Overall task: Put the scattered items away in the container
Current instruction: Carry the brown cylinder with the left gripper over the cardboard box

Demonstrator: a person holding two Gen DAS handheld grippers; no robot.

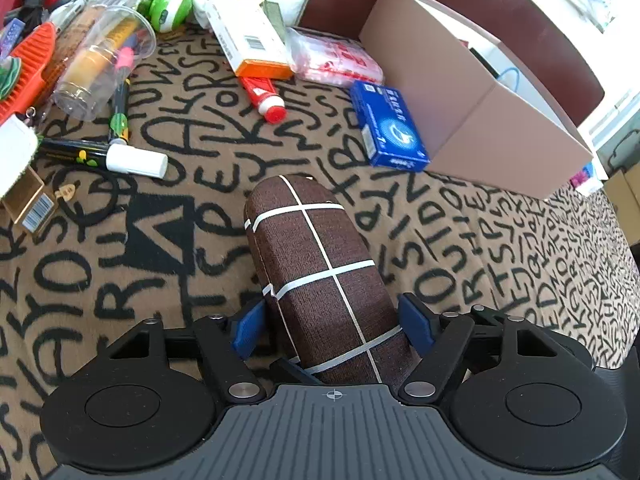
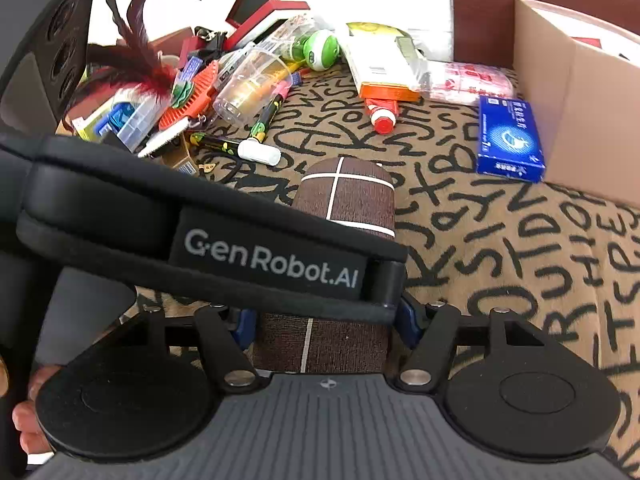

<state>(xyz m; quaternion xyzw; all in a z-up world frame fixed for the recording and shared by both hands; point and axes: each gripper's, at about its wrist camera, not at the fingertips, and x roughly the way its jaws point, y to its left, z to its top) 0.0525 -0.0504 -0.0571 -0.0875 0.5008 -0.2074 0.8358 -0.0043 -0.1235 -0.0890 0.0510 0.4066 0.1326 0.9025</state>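
Brown woven fabric with a white grid covers the long hard case (image 1: 320, 276), probably a glasses case, which the left gripper (image 1: 332, 328) grasps by its near end, blue pads pressed to both flanks, the far end jutting out above the lettered tablecloth (image 1: 160, 264). The case is thus held in the air, apart from the open cardboard box (image 1: 472, 120) at right, the likely container. In my judgement the step in hand is the carry to that box: the grip sits far back on a long item, so the case should be kept level, lifted over the near wall and released only once inside, steering past the blue carton (image 1: 390, 128) lying against the box. The right wrist view shows what the left cannot: the left device's branded strap (image 2: 272, 264) crossing the frame, and a feather toy (image 2: 140, 60) in the clutter heap. The right gripper (image 2: 324, 330) flanks the same case (image 2: 348, 196); whether it clamps it cannot be told.
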